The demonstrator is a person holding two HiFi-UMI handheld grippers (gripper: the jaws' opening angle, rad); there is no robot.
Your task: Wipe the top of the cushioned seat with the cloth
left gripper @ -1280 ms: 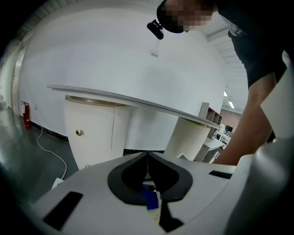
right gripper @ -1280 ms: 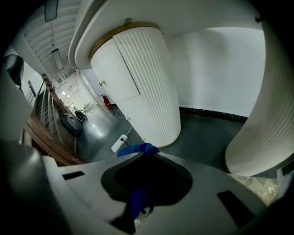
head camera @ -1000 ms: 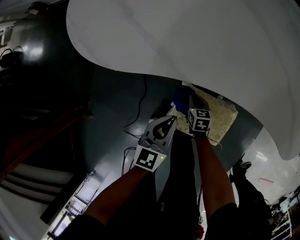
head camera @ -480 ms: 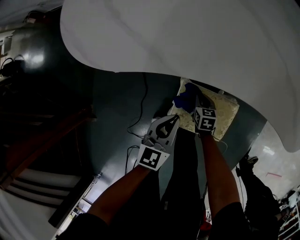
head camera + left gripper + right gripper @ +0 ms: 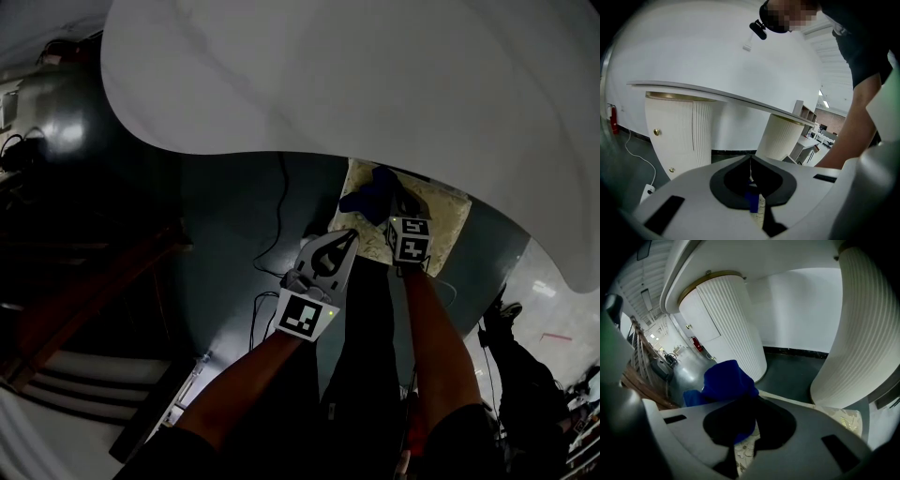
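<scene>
The cushioned seat (image 5: 441, 217) is beige with a pale pattern and sits partly under the white table's edge. A blue cloth (image 5: 369, 195) lies bunched on its near left part. My right gripper (image 5: 392, 200) is shut on the cloth, pressing it to the seat. In the right gripper view the cloth (image 5: 725, 383) bulges out past the right gripper (image 5: 747, 401), with the seat (image 5: 846, 419) beneath. My left gripper (image 5: 351, 235) hovers shut at the seat's left edge, holding nothing. In the left gripper view, the left gripper (image 5: 751, 160) shows a bit of blue cloth (image 5: 752, 201) below its tips.
A large white tabletop (image 5: 375, 84) overhangs the seat. White fluted pedestals (image 5: 862, 333) (image 5: 726, 319) stand on the dark floor just beyond it. A cable (image 5: 277, 225) trails on the floor at the left. Dark steps (image 5: 84, 319) lie far left.
My right gripper has slid the cloth slightly right over the seat, and more of the seat now shows below the table edge. The left gripper has hardly moved.
</scene>
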